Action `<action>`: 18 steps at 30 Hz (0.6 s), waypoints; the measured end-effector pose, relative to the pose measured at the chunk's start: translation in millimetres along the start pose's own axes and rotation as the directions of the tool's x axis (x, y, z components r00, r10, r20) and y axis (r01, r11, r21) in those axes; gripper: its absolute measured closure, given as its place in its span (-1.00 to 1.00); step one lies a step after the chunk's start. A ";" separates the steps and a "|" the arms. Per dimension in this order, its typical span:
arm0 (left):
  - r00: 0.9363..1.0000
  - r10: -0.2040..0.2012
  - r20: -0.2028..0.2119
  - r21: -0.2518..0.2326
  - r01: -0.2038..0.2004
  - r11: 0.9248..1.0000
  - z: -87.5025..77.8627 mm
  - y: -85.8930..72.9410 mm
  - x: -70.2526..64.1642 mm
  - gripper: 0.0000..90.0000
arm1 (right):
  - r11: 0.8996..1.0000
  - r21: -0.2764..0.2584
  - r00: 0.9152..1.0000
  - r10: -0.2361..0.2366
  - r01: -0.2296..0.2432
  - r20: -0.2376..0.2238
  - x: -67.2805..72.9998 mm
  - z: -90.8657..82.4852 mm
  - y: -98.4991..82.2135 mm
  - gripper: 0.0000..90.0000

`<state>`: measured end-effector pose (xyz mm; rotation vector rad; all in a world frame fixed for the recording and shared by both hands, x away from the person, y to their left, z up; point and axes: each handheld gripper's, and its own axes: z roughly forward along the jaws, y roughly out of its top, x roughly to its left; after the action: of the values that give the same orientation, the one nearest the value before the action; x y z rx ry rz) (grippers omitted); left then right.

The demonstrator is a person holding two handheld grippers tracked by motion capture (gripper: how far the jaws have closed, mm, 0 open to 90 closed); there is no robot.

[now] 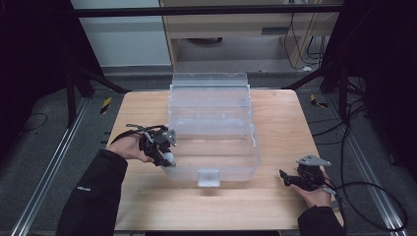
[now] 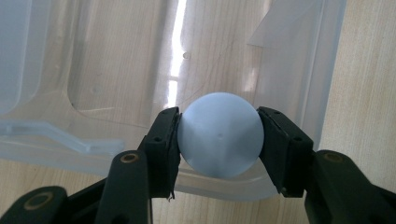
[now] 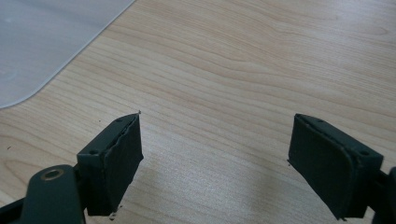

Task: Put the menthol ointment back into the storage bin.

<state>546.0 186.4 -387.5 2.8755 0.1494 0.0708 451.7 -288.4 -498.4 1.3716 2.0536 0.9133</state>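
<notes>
Left gripper (image 2: 219,140) has the pale blue ball (image 2: 219,135) pinched between its jaws, right over the clear bin's (image 1: 216,147) near-left rim. I'd move further inside before dropping it. Right gripper (image 3: 215,158) idles wide open on the table (image 3: 261,70).

Lab: metal frame rails (image 1: 44,162), trailing cables (image 1: 373,196), dark curtains (image 1: 29,59).

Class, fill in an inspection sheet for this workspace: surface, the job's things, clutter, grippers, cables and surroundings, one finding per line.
Surface: wooden table, light grain.
Job's things: pale blue ball over the near left corner of the clear plastic box, whose lid is open.
Clutter: nothing seen.
Grippers: left gripper shut on the ball; right gripper open above bare wood.
Cables: black cable trails from the right gripper.
Surroundings: dark frame, grey floor, floor rails.
</notes>
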 end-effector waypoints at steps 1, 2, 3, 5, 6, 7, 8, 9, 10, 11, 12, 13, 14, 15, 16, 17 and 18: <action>1.000 -0.001 0.002 0.000 0.001 1.000 0.6 -0.1 0.0 0.11 | 1.000 0.001 1.000 0.001 -0.001 0.000 0.1 0.1 0.0 -0.61; 1.000 -0.001 0.001 0.000 0.001 1.000 1.0 -0.2 0.1 0.11 | 1.000 0.000 1.000 -0.003 0.003 0.001 -0.1 0.3 -0.1 -0.61; 1.000 0.000 0.001 0.004 0.000 1.000 2.3 0.0 0.2 0.11 | 1.000 0.000 1.000 -0.003 0.003 0.000 -0.1 0.3 -0.1 -0.61; 1.000 -0.003 0.001 0.003 0.003 1.000 3.7 0.0 0.0 0.11 | 1.000 0.000 1.000 -0.003 0.003 0.001 -0.2 0.3 -0.2 -0.62; 1.000 -0.003 0.001 0.003 0.003 1.000 3.7 0.0 0.0 0.11 | 1.000 0.000 1.000 -0.003 0.003 0.001 -0.2 0.3 -0.2 -0.62; 1.000 -0.001 -0.002 0.006 0.001 1.000 4.7 0.0 0.0 0.11 | 1.000 0.001 1.000 0.001 -0.001 -0.001 0.0 0.1 -0.1 -0.62; 1.000 -0.001 -0.002 0.006 0.001 1.000 4.7 0.0 0.0 0.11 | 1.000 0.001 1.000 0.001 -0.001 -0.001 0.0 0.1 -0.1 -0.62; 1.000 -0.002 -0.001 0.004 0.002 1.000 5.1 -0.2 0.0 0.11 | 1.000 0.000 1.000 -0.005 0.005 0.001 -0.3 0.4 -0.2 -0.62; 1.000 -0.003 -0.004 0.004 0.003 1.000 6.1 -0.3 -0.1 0.11 | 1.000 0.001 1.000 -0.004 0.004 0.000 -0.2 0.4 -0.2 -0.62; 1.000 -0.003 -0.004 0.008 0.003 1.000 6.4 -0.2 0.0 0.11 | 1.000 0.000 1.000 -0.008 0.008 0.002 -0.2 0.7 -0.3 -0.62; 1.000 -0.003 -0.004 0.008 0.003 1.000 6.4 -0.2 0.0 0.11 | 1.000 0.000 1.000 -0.008 0.008 0.002 -0.2 0.7 -0.3 -0.62; 1.000 -0.002 -0.005 0.011 0.002 1.000 6.7 0.0 0.2 0.11 | 1.000 0.001 1.000 -0.010 0.010 0.000 -0.3 0.6 -0.3 -0.62; 1.000 0.000 -0.006 0.012 0.000 1.000 7.0 0.1 0.1 0.11 | 1.000 0.001 1.000 -0.007 0.007 -0.001 -0.1 0.6 -0.2 -0.62; 1.000 0.005 -0.013 0.015 -0.005 1.000 8.0 0.2 -0.3 0.10 | 1.000 0.001 1.000 -0.009 0.009 0.001 -0.3 0.8 -0.3 -0.63; 1.000 0.008 -0.015 0.016 -0.008 1.000 8.3 0.3 -0.3 0.10 | 1.000 0.001 1.000 -0.008 0.008 0.000 -0.2 0.7 -0.2 -0.63; 1.000 0.009 -0.017 0.014 -0.009 1.000 8.3 0.3 -0.1 0.09 | 1.000 0.000 1.000 -0.008 0.008 0.000 -0.2 0.7 -0.3 -0.63; 1.000 0.009 -0.017 0.014 -0.009 1.000 8.3 0.3 -0.1 0.08 | 1.000 0.000 1.000 -0.008 0.008 0.000 -0.2 0.7 -0.3 -0.63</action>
<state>546.4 184.0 -395.4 2.8902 0.1413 0.0967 452.2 -288.5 -499.1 1.3629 2.0579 0.9100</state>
